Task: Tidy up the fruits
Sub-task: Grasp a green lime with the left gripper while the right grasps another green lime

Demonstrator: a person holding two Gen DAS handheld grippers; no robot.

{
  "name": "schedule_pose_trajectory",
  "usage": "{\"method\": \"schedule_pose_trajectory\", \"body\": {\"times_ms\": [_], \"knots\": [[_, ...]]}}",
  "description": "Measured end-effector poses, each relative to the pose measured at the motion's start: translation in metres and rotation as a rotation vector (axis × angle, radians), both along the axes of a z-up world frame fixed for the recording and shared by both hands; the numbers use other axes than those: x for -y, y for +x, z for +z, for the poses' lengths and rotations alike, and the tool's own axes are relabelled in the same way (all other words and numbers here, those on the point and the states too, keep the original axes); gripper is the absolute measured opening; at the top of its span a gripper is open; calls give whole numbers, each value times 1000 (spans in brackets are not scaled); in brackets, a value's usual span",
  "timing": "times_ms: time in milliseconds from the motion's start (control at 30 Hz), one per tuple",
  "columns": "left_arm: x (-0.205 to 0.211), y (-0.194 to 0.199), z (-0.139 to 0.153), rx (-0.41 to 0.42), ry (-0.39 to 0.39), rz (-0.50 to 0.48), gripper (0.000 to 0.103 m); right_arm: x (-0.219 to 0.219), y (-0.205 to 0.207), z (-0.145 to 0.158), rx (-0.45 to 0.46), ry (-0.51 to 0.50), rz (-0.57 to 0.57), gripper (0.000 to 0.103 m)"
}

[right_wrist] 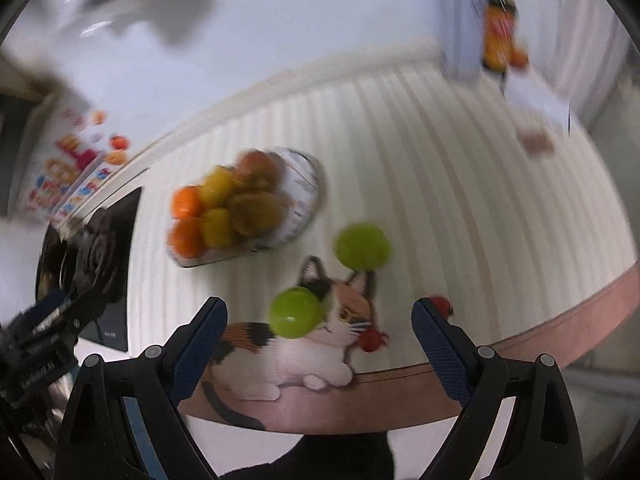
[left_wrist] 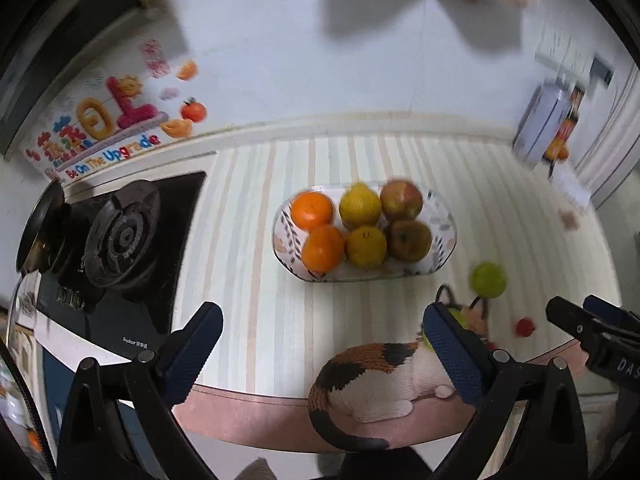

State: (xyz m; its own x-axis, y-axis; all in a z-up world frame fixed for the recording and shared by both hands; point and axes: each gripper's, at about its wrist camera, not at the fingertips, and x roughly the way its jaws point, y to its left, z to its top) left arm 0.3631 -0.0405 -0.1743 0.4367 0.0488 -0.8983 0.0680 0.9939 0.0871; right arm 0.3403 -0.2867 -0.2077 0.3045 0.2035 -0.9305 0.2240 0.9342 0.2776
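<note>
A patterned oval plate (left_wrist: 442, 248) sits mid-table holding two oranges (left_wrist: 312, 210), two yellow fruits (left_wrist: 360, 206) and two brownish apples (left_wrist: 401, 200); it also shows in the right wrist view (right_wrist: 308, 184). Two green fruits lie loose on the table: one (right_wrist: 363, 246) beyond the cat picture, one (right_wrist: 295, 312) on it. Two small red fruits (right_wrist: 372, 340) lie near the front edge. My left gripper (left_wrist: 324, 340) is open and empty, short of the plate. My right gripper (right_wrist: 320, 332) is open and empty, with the nearer green fruit between its fingers' line of sight.
A gas stove (left_wrist: 120, 236) with a burner is at the left. A striped cloth with a cat picture (left_wrist: 376, 380) covers the table. A box and bottle (left_wrist: 548, 124) stand at the back right. Wall stickers (left_wrist: 108, 120) are behind the stove.
</note>
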Motion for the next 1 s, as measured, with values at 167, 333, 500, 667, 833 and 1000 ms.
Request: {"method": "schedule_pose_trajectory", "body": {"times_ms": [167, 333, 500, 667, 833, 1000], "knots": [[37, 21, -58, -126, 31, -59, 103, 37, 23, -64, -88, 75, -77, 90], [83, 32, -113, -255, 32, -168, 103, 54, 44, -93, -115, 79, -91, 84], [119, 37, -151, -346, 23, -278, 103, 66, 53, -101, -118, 67, -99, 80], [143, 35, -172, -376, 20, -374, 94, 73, 63, -105, -126, 58, -100, 79], [148, 35, -185, -412, -8, -381, 55, 75, 70, -107, -135, 56, -92, 79], [124, 32, -174, -387, -9, -318, 54, 66, 77, -113, -149, 83, -45, 79]]}}
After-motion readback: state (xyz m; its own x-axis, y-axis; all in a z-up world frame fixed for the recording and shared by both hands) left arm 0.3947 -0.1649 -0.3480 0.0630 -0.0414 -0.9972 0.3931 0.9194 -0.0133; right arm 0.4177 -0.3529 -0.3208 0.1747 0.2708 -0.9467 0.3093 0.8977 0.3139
